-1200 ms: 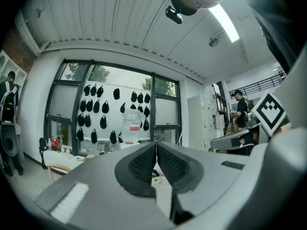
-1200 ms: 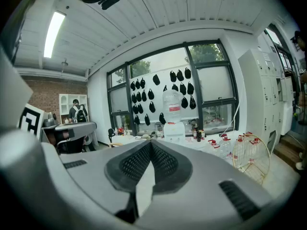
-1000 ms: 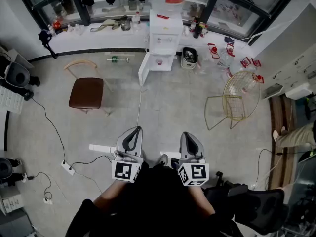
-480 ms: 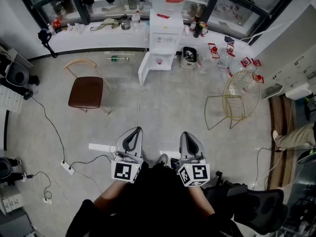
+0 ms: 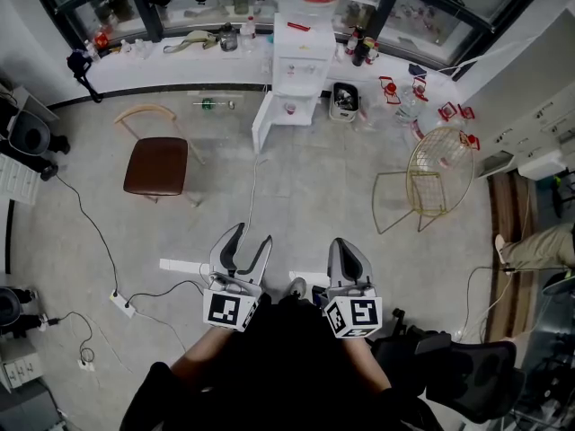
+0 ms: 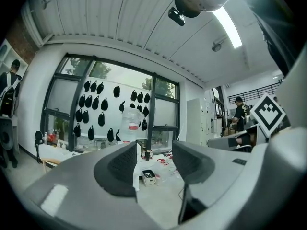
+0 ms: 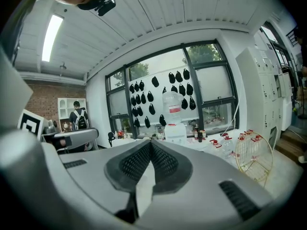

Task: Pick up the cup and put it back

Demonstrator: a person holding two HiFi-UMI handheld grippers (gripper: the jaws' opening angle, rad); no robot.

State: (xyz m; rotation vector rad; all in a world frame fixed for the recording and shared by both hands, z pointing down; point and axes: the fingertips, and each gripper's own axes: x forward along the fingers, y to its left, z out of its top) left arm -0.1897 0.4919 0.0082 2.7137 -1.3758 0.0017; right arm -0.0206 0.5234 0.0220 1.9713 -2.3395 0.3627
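I cannot make out a cup for certain; a small red-and-white item sits in the open lower compartment of the white water dispenser. My left gripper is held level in front of the person, well short of the dispenser. Its jaws have just been opening and stand apart with nothing between them; the left gripper view shows the left gripper with floor in the gap. My right gripper hangs beside it, shut and empty. The right gripper view shows the right gripper with its pads pressed together.
A brown chair stands at the left and a gold wire chair at the right. A white counter runs under the windows. Cables and a power strip lie on the floor. A black office chair is at the lower right, with a person's leg nearby.
The left gripper's jaws have opened from shut to clearly apart. Both hands have kept their places, and the right gripper stays shut.
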